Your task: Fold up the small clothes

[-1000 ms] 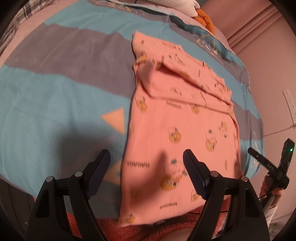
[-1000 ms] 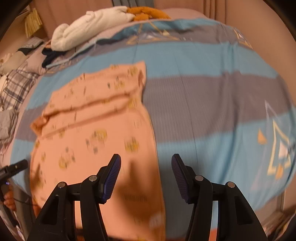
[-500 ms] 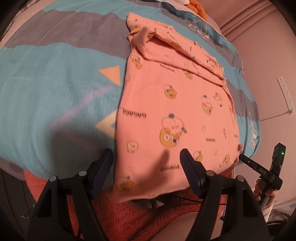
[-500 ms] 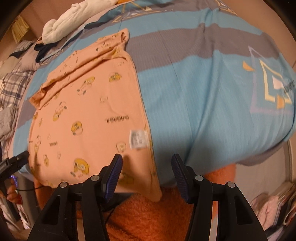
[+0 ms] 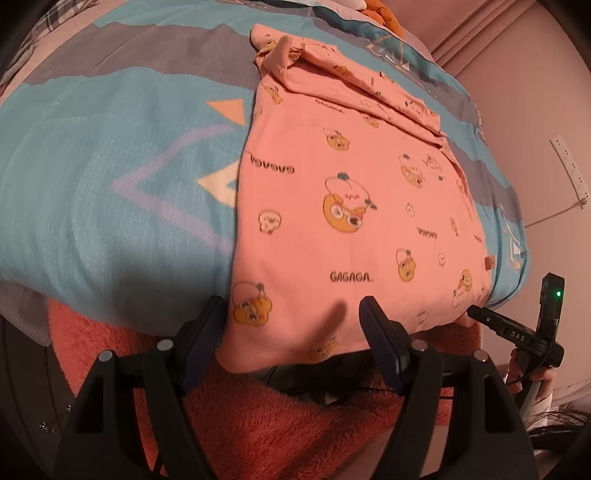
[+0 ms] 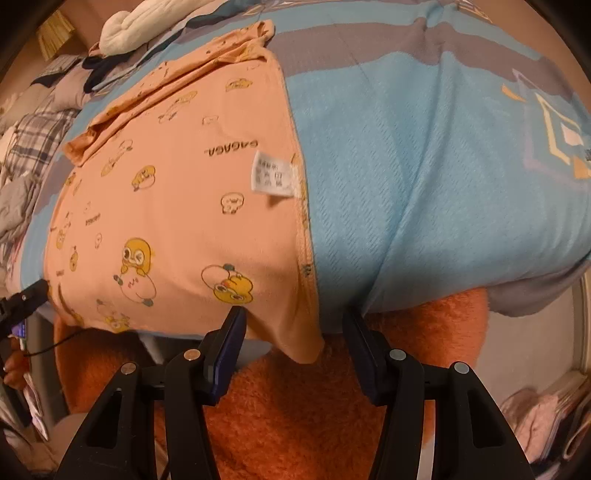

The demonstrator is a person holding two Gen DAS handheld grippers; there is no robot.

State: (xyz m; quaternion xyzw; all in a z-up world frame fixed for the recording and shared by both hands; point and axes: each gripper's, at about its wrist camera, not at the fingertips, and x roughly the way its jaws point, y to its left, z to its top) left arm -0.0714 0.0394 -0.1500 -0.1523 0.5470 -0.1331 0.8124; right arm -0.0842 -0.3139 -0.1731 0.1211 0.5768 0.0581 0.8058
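Note:
A small pink garment printed with yellow cartoon figures lies flat on the bed, its far end folded over and its near hem hanging past the bed edge. It shows too in the right wrist view, with a white care label near its right edge. My left gripper is open, its jaws on either side of the hem's near left corner. My right gripper is open around the hem's near right corner. Neither holds cloth.
The bed has a blue and grey quilt. An orange fleece blanket hangs below the edge. A white rolled towel and plaid clothes lie far left. A wall with a socket strip stands right.
Both grippers have drawn back and down from over the garment to its near hem at the bed edge. Both have stayed open.

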